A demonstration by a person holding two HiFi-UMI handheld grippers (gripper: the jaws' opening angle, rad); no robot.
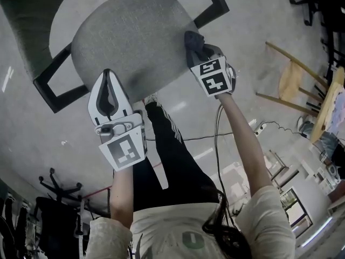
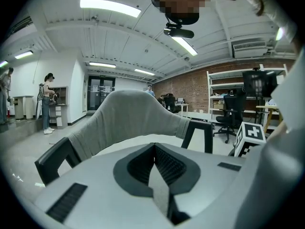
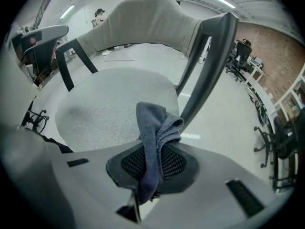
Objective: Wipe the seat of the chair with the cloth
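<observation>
Now, cloth [image 1: 193, 41] by grey seat [image 1: 129, 42] (concrete floor [image 1: 253, 15]).

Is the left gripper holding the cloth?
No: the cloth is clamped in the right gripper, while the left gripper has its jaws together on nothing.

The right gripper [image 3: 151, 175] pinches a folded blue-grey cloth [image 3: 153, 147] between its jaws, above the round grey fabric chair seat [image 3: 109, 111].

Grey speckled chair seat [image 1: 132, 34], black armrests [image 1: 54, 88]; blue-grey cloth [image 3: 153, 142]; white grippers, black-and-white marker cubes [image 1: 124, 151]
</observation>
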